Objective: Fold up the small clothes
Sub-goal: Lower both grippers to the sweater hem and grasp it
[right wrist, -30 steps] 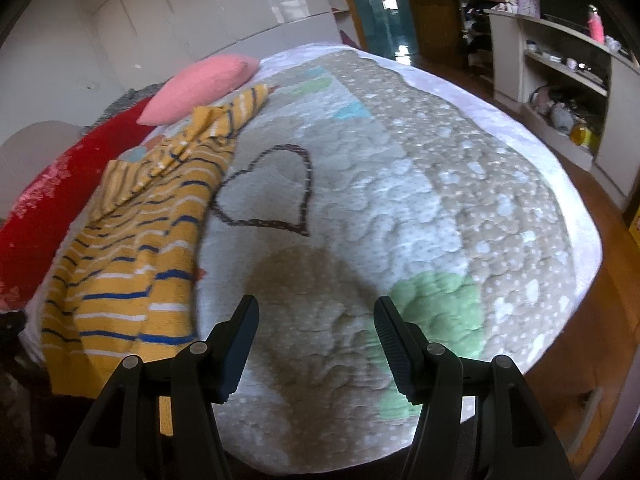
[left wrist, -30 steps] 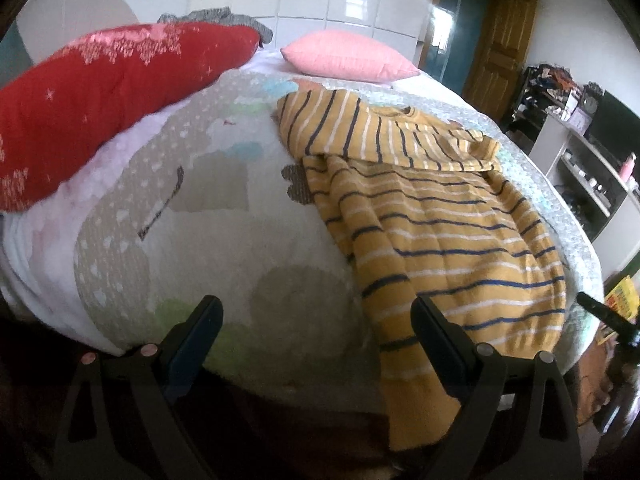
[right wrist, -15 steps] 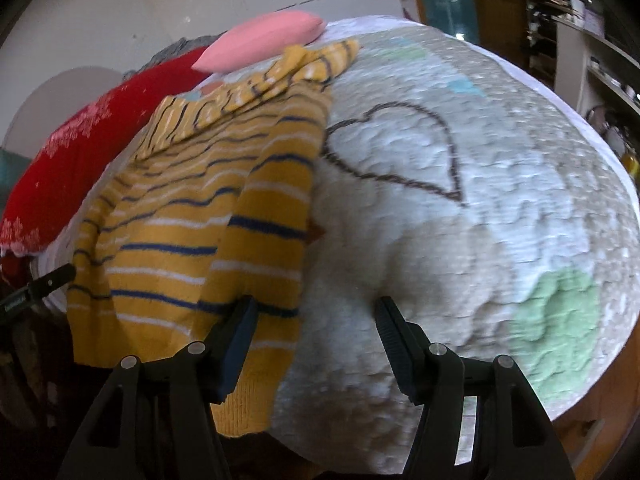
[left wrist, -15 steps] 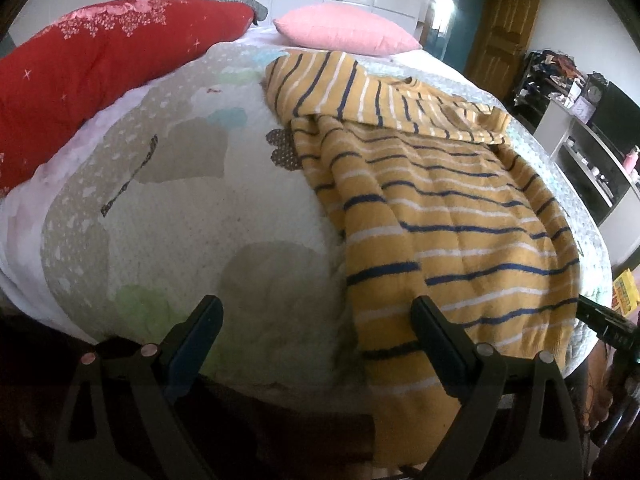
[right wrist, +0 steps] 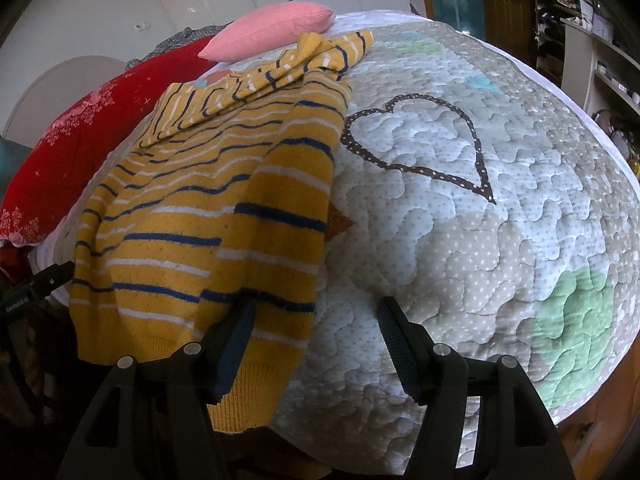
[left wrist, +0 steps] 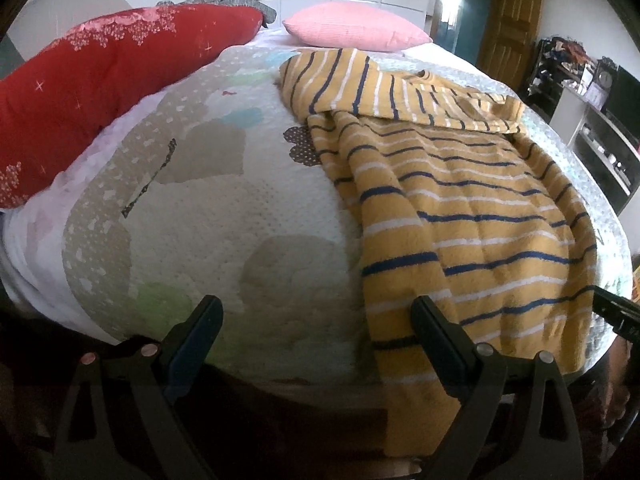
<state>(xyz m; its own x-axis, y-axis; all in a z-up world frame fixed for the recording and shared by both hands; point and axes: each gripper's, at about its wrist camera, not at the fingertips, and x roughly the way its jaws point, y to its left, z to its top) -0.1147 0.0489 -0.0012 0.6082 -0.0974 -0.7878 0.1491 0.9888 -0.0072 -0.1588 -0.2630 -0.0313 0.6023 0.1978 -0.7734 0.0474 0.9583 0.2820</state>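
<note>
Both grippers, left (left wrist: 316, 320) and right (right wrist: 316, 322), stood with jaws apart, holding nothing. A yellow striped sweater (left wrist: 460, 208) lay flat on the quilted bed (right wrist: 460, 240), its hem draping over the near edge.

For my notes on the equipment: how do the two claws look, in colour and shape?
Both the left claw and right claw are black frames with triangular cut-outs and silver rivets. Each has two flat, tapering fingers; the right claw's pads are ribbed.

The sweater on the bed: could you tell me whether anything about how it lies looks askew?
Yes. The sweater is not flat: its hem hangs over the near edge of the bed, and a sleeve lies crumpled across the top.
</note>
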